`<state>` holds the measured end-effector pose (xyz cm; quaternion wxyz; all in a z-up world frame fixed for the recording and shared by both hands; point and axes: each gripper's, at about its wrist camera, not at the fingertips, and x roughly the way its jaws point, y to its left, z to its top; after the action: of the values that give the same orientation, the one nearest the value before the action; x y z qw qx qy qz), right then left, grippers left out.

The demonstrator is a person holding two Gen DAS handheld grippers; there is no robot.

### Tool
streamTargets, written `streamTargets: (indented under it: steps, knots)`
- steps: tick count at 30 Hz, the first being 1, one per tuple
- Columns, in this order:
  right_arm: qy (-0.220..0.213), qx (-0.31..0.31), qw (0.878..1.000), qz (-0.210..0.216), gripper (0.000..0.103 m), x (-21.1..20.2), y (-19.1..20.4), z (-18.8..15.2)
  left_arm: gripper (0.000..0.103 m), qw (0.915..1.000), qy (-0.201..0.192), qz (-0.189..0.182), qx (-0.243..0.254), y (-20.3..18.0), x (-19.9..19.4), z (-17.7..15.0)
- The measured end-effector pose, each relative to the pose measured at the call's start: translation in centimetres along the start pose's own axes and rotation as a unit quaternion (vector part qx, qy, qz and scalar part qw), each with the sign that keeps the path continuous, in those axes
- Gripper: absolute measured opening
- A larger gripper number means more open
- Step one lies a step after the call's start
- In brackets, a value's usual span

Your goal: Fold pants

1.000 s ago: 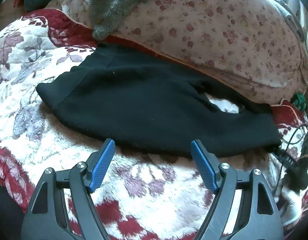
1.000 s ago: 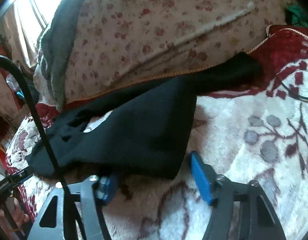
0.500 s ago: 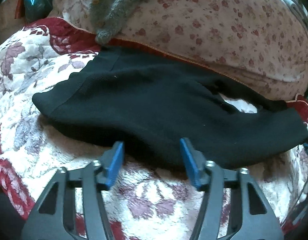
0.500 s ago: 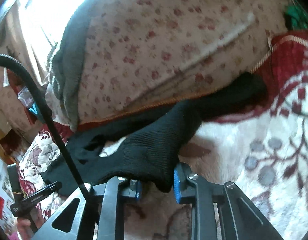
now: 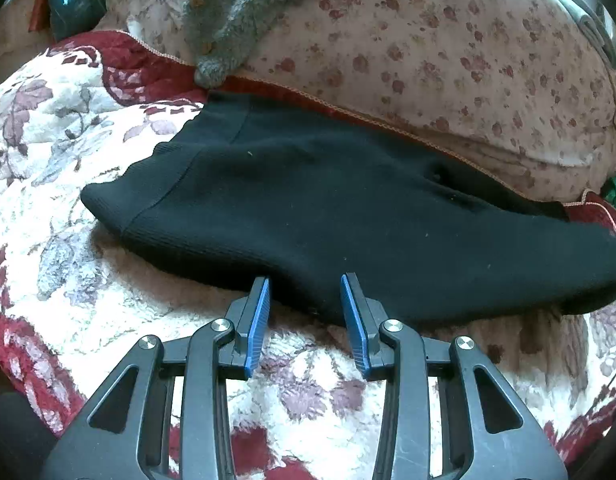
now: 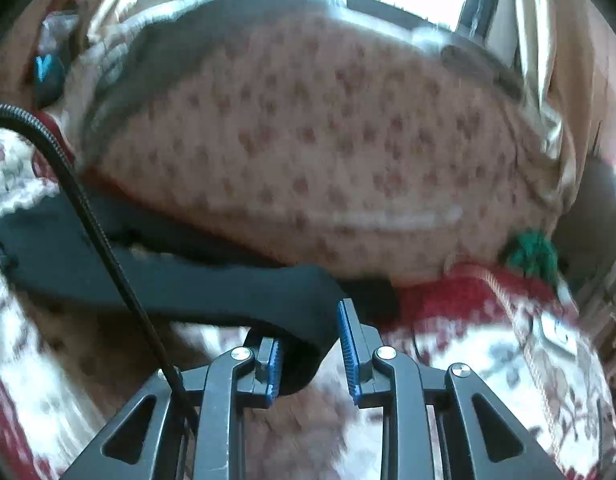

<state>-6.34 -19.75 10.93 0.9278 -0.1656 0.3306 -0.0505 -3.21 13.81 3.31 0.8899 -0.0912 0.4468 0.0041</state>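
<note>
A bed covered by a fleecy white blanket (image 5: 88, 264) with red and mauve flowers fills both views. Along its far side lies a big pale quilt (image 5: 448, 60) dotted with small reddish blossoms, and a grey woolly garment (image 5: 244, 12) drapes over the quilt's top. The black pants (image 5: 328, 208) stretch across the blanket just in front of the quilt, waistband toward the left of the left wrist view, their near edge raised off the blanket. The left claw (image 5: 304, 308) is closing around that near edge, cloth between its blue pads (image 5: 258, 320) but not yet pinched. The right claw (image 6: 310, 344) grips the end of a pant leg, which hangs clear of the blanket; this view is blurred. A small green knitted thing (image 6: 532, 252) sits by the quilt's right end.
</note>
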Motion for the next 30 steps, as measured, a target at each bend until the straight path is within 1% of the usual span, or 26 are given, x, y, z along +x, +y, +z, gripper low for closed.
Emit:
streamTargets:
  steps: [1, 2, 3, 5, 7, 8, 9, 10, 11, 13, 14, 15, 17, 18, 19, 20, 21, 22, 23, 26, 29, 30]
  knots:
    - [0.016, 0.028, 0.999, 0.025, 0.025, 0.3, -1.1, -0.8, 0.035, 1.0000, -0.003, 0.002, 0.002, 0.0, -0.2, 0.0]
    - [0.033, 0.062, 0.996, 0.052, 0.031, 0.6, -2.2, -1.8, 0.035, 1.0000, -0.004, 0.005, 0.004, 0.0, -0.4, -0.1]
    - [0.048, 0.087, 0.993, 0.057, 0.032, 0.8, -3.2, -2.9, 0.035, 1.0000, -0.004, 0.006, 0.003, 0.1, -0.4, -0.1]
    - [0.061, 0.105, 0.992, 0.034, 0.032, 0.8, -4.4, -4.3, 0.035, 1.0000, -0.002, 0.006, 0.001, 0.3, -0.6, -0.2]
    - [0.070, 0.135, 0.987, 0.044, 0.032, 0.7, -5.9, -5.3, 0.035, 1.0000, 0.005, 0.000, -0.002, 0.6, -0.8, -0.3]
    - [0.067, 0.164, 0.983, 0.054, 0.032, 0.4, -6.9, -5.6, 0.035, 1.0000, 0.007, -0.004, -0.005, 0.8, -0.9, -0.3]
    - [0.058, 0.192, 0.977, 0.078, 0.032, -0.1, -7.6, -5.8, 0.035, 0.9999, 0.008, -0.009, -0.010, 1.2, -1.1, -0.4]
    - [0.049, 0.223, 0.967, 0.114, 0.032, -0.4, -8.2, -6.0, 0.035, 0.9998, 0.009, -0.010, -0.014, 1.3, -1.2, -0.4]
    - [0.043, 0.257, 0.954, 0.147, 0.033, -0.7, -9.0, -6.4, 0.035, 0.9997, 0.011, -0.010, -0.021, 1.8, -1.4, -0.4]
    - [0.053, 0.302, 0.936, 0.172, 0.034, -0.9, -9.7, -7.0, 0.035, 0.9993, 0.016, -0.012, -0.031, 2.4, -1.6, -0.4]
    - [0.062, 0.326, 0.924, 0.191, 0.034, -0.7, -10.1, -7.5, 0.035, 0.9991, 0.018, -0.014, -0.036, 2.6, -1.7, -0.4]
    - [0.064, 0.338, 0.917, 0.203, 0.034, -0.8, -10.0, -7.5, 0.035, 0.9989, 0.018, -0.016, -0.040, 2.9, -1.8, -0.5]
    - [0.066, 0.375, 0.891, 0.246, 0.034, -0.6, -10.2, -8.2, 0.035, 0.9988, 0.017, -0.015, -0.043, 3.1, -2.1, -0.6]
    - [0.071, 0.382, 0.885, 0.258, 0.034, -0.4, -9.9, -8.5, 0.035, 0.9989, 0.017, -0.014, -0.042, 3.2, -2.2, -0.6]
    - [0.082, 0.370, 0.892, 0.248, 0.034, -0.3, -9.3, -8.6, 0.035, 0.9989, 0.018, -0.014, -0.040, 3.2, -2.3, -0.6]
    - [0.091, 0.352, 0.903, 0.231, 0.034, -0.3, -8.7, -8.6, 0.035, 0.9989, 0.019, -0.014, -0.040, 3.2, -2.3, -0.6]
    - [0.102, 0.325, 0.917, 0.208, 0.034, -0.1, -7.9, -8.6, 0.035, 0.9988, 0.020, -0.015, -0.042, 3.3, -2.3, -0.7]
    - [0.109, 0.312, 0.923, 0.198, 0.034, 0.1, -7.5, -8.9, 0.035, 0.9987, 0.023, -0.016, -0.043, 3.3, -2.3, -0.8]
    - [0.114, 0.305, 0.925, 0.194, 0.034, 0.5, -7.1, -9.1, 0.035, 0.9986, 0.025, -0.017, -0.044, 3.3, -2.3, -0.8]
    - [0.119, 0.322, 0.917, 0.202, 0.034, 1.8, -6.7, -10.1, 0.035, 0.9983, 0.028, -0.018, -0.048, 3.6, -2.3, -0.9]
    - [0.111, 0.330, 0.915, 0.203, 0.034, 3.1, -6.4, -10.6, 0.035, 0.9974, 0.036, -0.021, -0.058, 3.9, -2.1, -0.9]
    - [0.107, 0.336, 0.913, 0.207, 0.034, 3.7, -6.3, -10.7, 0.035, 0.9971, 0.039, -0.021, -0.062, 4.0, -2.0, -0.9]
